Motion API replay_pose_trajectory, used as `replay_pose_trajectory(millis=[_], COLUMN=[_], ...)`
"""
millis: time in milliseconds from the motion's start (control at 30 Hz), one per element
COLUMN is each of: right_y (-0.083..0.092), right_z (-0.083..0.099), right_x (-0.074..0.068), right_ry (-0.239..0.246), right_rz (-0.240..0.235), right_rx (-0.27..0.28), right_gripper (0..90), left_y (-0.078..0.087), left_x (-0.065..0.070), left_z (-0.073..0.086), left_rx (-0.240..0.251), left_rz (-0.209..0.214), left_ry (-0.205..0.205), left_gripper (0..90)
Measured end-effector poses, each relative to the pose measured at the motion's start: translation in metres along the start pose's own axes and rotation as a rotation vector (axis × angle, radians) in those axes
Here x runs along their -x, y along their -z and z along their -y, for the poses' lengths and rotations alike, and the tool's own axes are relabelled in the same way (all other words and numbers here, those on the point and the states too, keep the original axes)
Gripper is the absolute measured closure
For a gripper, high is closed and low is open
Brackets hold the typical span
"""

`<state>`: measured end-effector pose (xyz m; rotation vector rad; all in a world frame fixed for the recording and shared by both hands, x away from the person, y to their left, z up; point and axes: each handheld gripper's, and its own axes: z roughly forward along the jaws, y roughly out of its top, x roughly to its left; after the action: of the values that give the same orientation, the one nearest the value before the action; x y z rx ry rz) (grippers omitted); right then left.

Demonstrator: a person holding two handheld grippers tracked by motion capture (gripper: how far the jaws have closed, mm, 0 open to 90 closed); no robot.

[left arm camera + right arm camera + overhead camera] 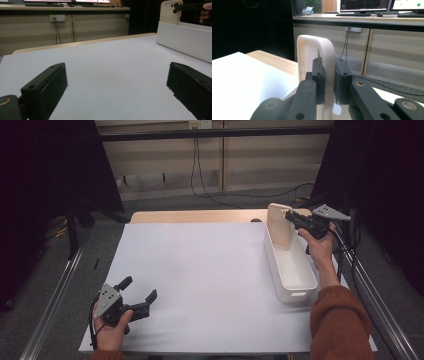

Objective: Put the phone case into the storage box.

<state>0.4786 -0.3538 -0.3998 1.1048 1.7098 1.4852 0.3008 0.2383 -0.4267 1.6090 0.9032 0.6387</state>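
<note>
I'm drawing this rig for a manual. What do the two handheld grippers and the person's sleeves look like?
Both the left gripper and the right gripper are black, with two flat blocky jaws on hinged links showing brass-coloured pivots. Each carries a grey three-cornered plate with small holes and trails a black cable. The sleeves are rust-orange knit.

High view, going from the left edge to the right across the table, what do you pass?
Left gripper, open on the white mat → cream phone case standing in the white bin → right gripper, shut on the case.
</note>
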Motion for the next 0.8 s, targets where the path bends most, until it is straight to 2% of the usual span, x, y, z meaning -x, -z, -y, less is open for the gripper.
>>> replay_pose_trajectory(millis=[367,467,800], right_y=[-0.004,-0.005,-0.007], right_z=[0.001,0.000,0.001], right_x=[0.006,0.006,0.013], right_ry=[0.020,0.039,0.054], right_rz=[0.024,0.037,0.085], right_rx=[-0.028,-0.048,-0.081], right_gripper=[80.2,79.7,78.4], left_y=[-0.001,-0.001,-0.002], left_x=[0.000,0.001,0.000], left_z=[0.000,0.000,0.000], left_rx=[0.001,0.002,-0.002], left_rz=[0.002,0.002,0.005], left_ry=[0.000,0.001,-0.001], left_gripper=[3.2,3.2,3.3])
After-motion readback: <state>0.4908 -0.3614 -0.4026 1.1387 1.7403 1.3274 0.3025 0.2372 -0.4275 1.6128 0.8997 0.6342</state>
